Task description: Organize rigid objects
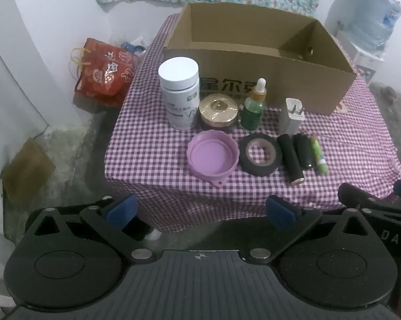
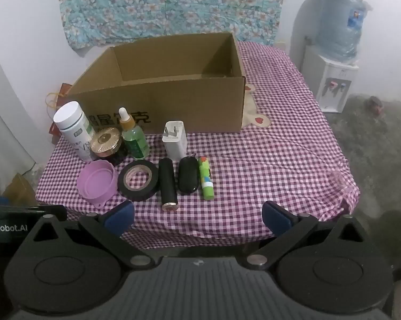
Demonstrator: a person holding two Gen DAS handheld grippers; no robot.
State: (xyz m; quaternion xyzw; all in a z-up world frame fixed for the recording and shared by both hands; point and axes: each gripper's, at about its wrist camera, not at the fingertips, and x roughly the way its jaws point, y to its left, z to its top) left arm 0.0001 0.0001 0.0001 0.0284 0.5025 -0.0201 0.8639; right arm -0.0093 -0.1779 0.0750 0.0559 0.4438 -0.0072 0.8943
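— Where did everything sit when you looked in?

— On the checked surface point(image 2: 267, 160), in two short rows just in front of the open cardboard box point(image 2: 173, 101), which looked empty as far as I could see. Back row: a white jar point(image 2: 72, 129), a gold-lidded pot point(image 2: 105, 141), a green dropper bottle point(image 2: 132, 136) and a white plug charger point(image 2: 175, 140). Front row: a lilac lid point(image 2: 96, 184), a roll of black tape point(image 2: 139, 180), a black tube point(image 2: 168, 184), a small black case point(image 2: 187, 176) and a green glue stick point(image 2: 205, 177).

— And the grippers?

— Both hung back at the near edge, tilted downward. The left gripper point(image 1: 200, 210) had its fingers spread wide with nothing between them; the right gripper point(image 2: 197, 217) the same.

— How did you reckon the things would handle?

— All stiff, all light, I judged. The tube and the glue stick looked smooth and round, likely to roll, so I'd have pinched them across the middle. The tape seemed grippy; take it across the outer rim. The dropper bottle looked like glass with a thin neck, so I'd have held its body, not the cap. The white jar was the widest and tallest, probably the heaviest; grasp it low on the wall. The lilac lid lay hollow side up, so one finger inside its wall would do.
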